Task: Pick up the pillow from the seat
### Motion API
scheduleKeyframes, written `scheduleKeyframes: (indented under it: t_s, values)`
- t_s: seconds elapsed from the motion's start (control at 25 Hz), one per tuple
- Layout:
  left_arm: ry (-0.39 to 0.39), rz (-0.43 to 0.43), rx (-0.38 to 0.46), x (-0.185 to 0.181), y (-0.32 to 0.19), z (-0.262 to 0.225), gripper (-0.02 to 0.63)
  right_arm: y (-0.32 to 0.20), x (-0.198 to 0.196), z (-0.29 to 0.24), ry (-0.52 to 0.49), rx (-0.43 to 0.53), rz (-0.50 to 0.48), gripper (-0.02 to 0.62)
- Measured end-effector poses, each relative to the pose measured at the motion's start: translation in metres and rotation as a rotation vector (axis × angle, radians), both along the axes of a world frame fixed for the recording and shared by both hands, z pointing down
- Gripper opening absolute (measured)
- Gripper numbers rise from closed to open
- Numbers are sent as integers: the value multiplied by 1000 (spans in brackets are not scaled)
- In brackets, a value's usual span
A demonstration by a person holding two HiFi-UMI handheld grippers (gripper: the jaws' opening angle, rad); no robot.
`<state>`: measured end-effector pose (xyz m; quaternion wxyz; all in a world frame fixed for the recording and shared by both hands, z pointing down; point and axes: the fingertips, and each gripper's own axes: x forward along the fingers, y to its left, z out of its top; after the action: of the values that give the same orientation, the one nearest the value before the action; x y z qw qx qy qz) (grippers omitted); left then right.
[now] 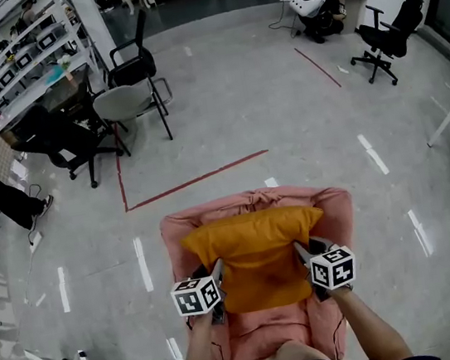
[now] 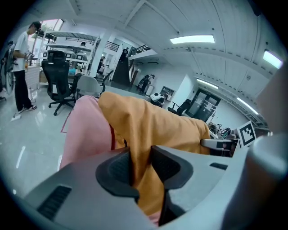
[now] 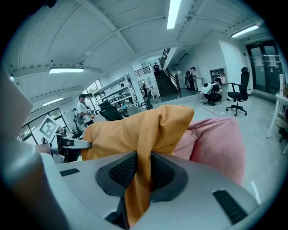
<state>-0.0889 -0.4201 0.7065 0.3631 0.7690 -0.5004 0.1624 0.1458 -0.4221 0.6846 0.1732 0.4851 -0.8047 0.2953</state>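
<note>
An orange pillow (image 1: 258, 255) lies on the pink upholstered seat (image 1: 335, 207), leaning toward its backrest. My left gripper (image 1: 216, 270) is at the pillow's left edge, shut on a fold of the orange fabric (image 2: 140, 148), which runs up between its dark pads (image 2: 118, 170). At the pillow's right edge my right gripper (image 1: 301, 252) pinches the fabric (image 3: 143, 152) the same way between its pads (image 3: 123, 170). Across the pillow, each gripper view shows the other gripper's marker cube (image 2: 246, 131) (image 3: 48, 127).
The pink seat stands on a pale polished floor with red tape lines (image 1: 196, 179). Black office chairs (image 1: 134, 67) (image 1: 388, 37) and a shelving rack with a desk (image 1: 33, 69) stand further off. A person (image 2: 20, 63) stands at the far left in the left gripper view.
</note>
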Motion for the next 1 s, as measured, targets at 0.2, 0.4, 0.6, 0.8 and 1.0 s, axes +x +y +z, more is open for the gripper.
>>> scheduleKeyframes:
  t_s: [0.2,0.4,0.6,0.8,1.0]
  values:
    - [10,2,18,-6,9,-12,114,8,-5,-15,-8,24,-2,87]
    - [23,6,49,-9,17,-27,114,16,-9,-33,-12,54,3,87]
    - [27,15,69,-12,29,-45,114,26,-11,-51,0,84,14,87]
    - [31,26,95,-15,46,-60,114,42,-14,-69,-1,122,11,87]
    - [30,32,133,-19,61,-77,112,57,-18,-87,7,166,26,87]
